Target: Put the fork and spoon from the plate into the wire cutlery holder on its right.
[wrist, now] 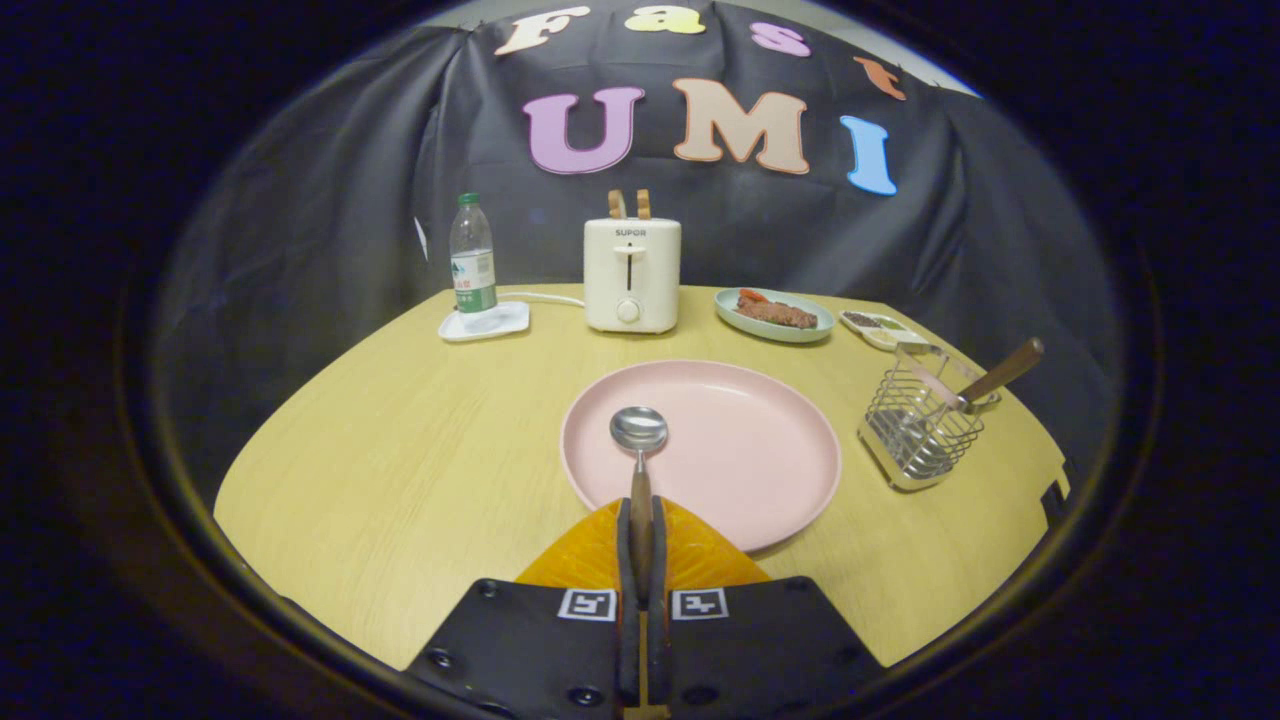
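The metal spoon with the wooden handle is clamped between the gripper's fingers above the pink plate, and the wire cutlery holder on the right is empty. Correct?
Not quite: in the gripper view the wire cutlery holder already holds a wooden-handled utensil. The gripper does clamp the metal spoon above the pink plate.

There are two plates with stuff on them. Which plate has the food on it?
The small green plate beside the toaster holds the food. The big pink plate is bare under the spoon, which the hand-held gripper grips by its handle.

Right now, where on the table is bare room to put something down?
Bare wood lies left of the plate, below the bottle. The claw grips the spoon. The back is crowded: toaster, food dish, holder.
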Demonstrator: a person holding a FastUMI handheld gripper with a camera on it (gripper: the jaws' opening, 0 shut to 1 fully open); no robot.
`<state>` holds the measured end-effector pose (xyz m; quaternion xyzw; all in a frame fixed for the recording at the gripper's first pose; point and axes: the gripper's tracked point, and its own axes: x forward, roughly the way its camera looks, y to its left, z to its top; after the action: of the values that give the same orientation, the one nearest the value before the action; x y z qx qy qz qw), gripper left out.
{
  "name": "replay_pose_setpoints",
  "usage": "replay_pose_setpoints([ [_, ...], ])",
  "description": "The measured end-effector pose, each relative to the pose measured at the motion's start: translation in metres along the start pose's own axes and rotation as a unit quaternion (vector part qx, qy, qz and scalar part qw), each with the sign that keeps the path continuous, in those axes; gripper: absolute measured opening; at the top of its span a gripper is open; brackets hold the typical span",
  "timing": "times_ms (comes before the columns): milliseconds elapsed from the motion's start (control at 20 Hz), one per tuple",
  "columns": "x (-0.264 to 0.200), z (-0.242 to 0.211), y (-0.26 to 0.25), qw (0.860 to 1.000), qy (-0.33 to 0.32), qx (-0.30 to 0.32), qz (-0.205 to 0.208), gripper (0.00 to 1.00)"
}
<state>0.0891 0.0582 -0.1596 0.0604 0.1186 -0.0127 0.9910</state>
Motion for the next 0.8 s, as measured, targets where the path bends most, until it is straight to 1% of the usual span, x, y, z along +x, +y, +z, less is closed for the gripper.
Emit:
replay_pose_setpoints([
  [250, -0.006, 0.013, 0.007, 1.000, -0.005, -0.017, 0.005, 0.06],
  [450, -0.011, 0.026, 0.010, 1.000, -0.008, -0.012, 0.007, 0.06],
  [650, -0.018, 0.044, 0.005, 1.000, -0.011, -0.023, -0.002, 0.06],
  [800, -0.025, 0.059, -0.009, 0.999, -0.004, -0.025, -0.024, 0.06],
])
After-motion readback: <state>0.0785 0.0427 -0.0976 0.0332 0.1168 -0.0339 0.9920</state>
